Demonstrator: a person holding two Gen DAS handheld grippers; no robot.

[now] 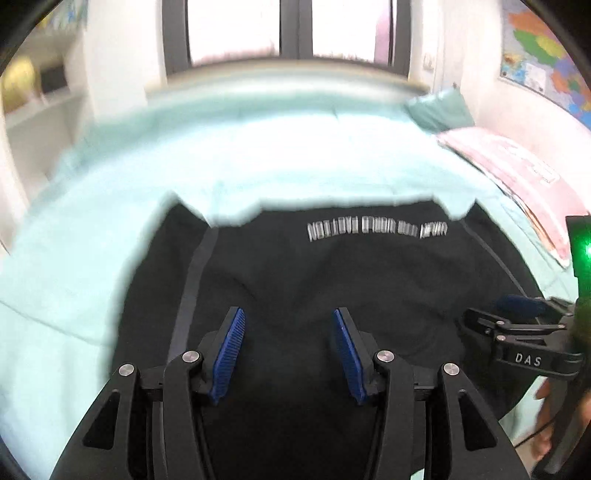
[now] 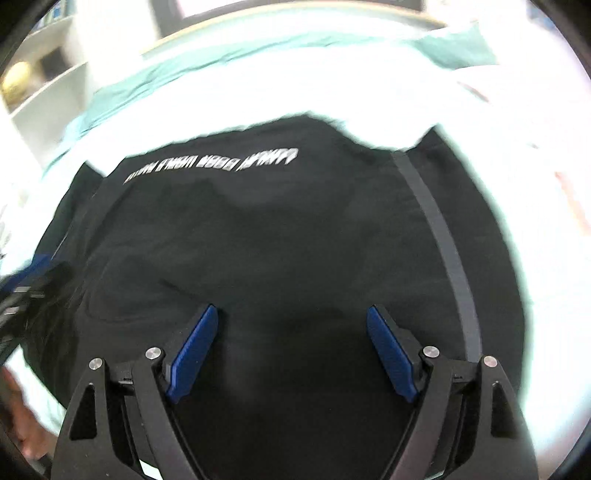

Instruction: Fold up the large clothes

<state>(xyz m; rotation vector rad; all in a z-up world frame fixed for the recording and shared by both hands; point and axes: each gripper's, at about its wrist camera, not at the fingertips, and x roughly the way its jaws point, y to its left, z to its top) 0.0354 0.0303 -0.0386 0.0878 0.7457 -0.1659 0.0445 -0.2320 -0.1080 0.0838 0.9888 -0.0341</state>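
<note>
A bed (image 1: 110, 258) covered in a pale mint sheet fills most of the left wrist view. Near its far right corner lies a teal pillow (image 1: 439, 109), and just beside it along the right edge a pink folded blanket (image 1: 517, 173). Behind the bed stands a window (image 1: 291, 29) with dark frames. A coloured map (image 1: 543, 55) hangs on the right wall. White shelves (image 1: 37, 99) stand at left.

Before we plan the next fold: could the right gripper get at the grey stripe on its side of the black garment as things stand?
Probably yes: the right gripper is open above the black garment, and nothing covers the grey stripe beside it.
</note>
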